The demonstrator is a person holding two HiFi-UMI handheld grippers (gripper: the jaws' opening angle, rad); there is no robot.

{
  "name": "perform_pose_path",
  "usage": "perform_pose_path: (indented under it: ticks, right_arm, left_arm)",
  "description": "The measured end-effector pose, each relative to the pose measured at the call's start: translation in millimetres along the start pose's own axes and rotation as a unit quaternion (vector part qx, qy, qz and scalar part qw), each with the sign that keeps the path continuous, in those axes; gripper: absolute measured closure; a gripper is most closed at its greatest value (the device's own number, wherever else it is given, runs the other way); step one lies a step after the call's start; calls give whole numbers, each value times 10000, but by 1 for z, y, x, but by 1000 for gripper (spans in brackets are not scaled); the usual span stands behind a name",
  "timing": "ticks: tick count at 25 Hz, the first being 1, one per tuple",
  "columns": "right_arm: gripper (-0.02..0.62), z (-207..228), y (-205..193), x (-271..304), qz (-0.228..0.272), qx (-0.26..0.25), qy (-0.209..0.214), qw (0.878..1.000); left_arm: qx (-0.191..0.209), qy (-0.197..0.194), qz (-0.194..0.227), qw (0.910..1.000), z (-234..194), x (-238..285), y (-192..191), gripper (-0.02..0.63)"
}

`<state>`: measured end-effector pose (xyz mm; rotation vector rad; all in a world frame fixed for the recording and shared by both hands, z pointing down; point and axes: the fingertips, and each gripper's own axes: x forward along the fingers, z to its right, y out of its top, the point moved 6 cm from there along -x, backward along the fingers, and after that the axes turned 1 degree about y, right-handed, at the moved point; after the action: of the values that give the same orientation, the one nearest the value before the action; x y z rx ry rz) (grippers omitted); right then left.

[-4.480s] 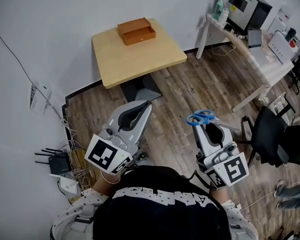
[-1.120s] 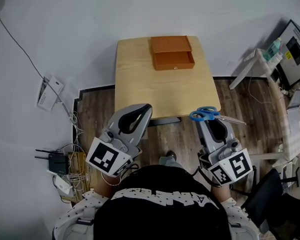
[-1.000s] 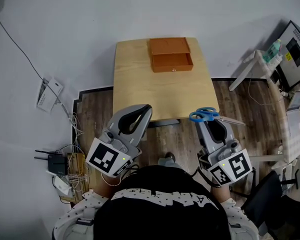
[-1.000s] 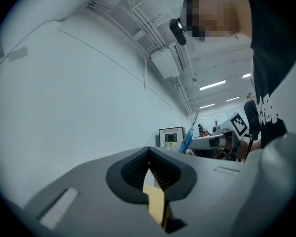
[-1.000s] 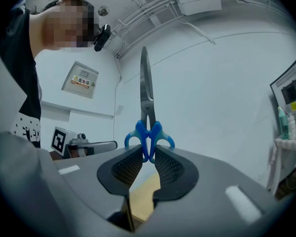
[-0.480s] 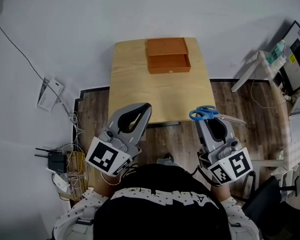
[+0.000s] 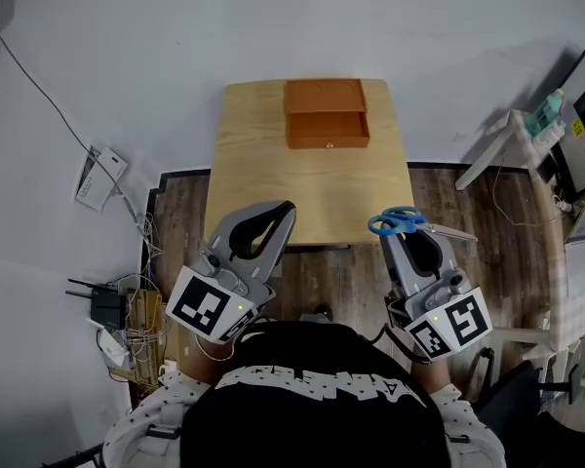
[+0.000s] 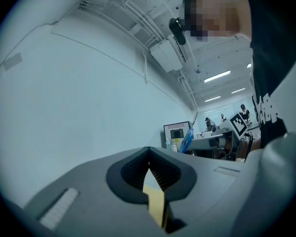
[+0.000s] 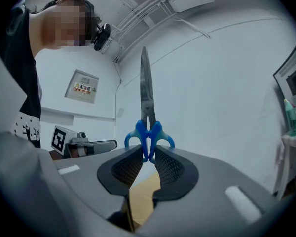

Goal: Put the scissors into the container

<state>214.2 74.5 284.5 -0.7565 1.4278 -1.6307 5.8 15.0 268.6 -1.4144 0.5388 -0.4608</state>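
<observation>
1. The right gripper [image 7: 402,234] is clamped on the blue handles of the scissors [image 7: 404,224]; in the right gripper view its jaws press in on the handles from both sides [image 9: 148,141].
2. The scissors' blades are shut. In the head view they point to the right; in the right gripper view they stand straight up from the jaws.
3. The left gripper [image 7: 281,211] has its jaws brought together at the tips with nothing between them [image 8: 148,152].
4. Both grippers are held in the air at the near side of the table [image 7: 263,178], the left one by its near left part and the right one by its near right corner.
5. The container [image 7: 326,113], an orange wooden box with a small knob on its near face, sits at the far end of the table, well apart from the scissors.
6. A wood floor [image 7: 351,276] lies below the grippers.
</observation>
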Motion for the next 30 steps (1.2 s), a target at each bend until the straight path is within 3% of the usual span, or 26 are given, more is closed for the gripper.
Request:
perform_pose_path:
  ticks: [15,30]
  right_arm:
    - [502,11,-12,17,-56,69,185,9998]
    - [502,55,-11,58,-158,-28,61,9999]
  left_arm:
    - [104,380,-87,9992,-13,-8,-4,606]
    - [60,330,53,9994,-53,46,-12,606]
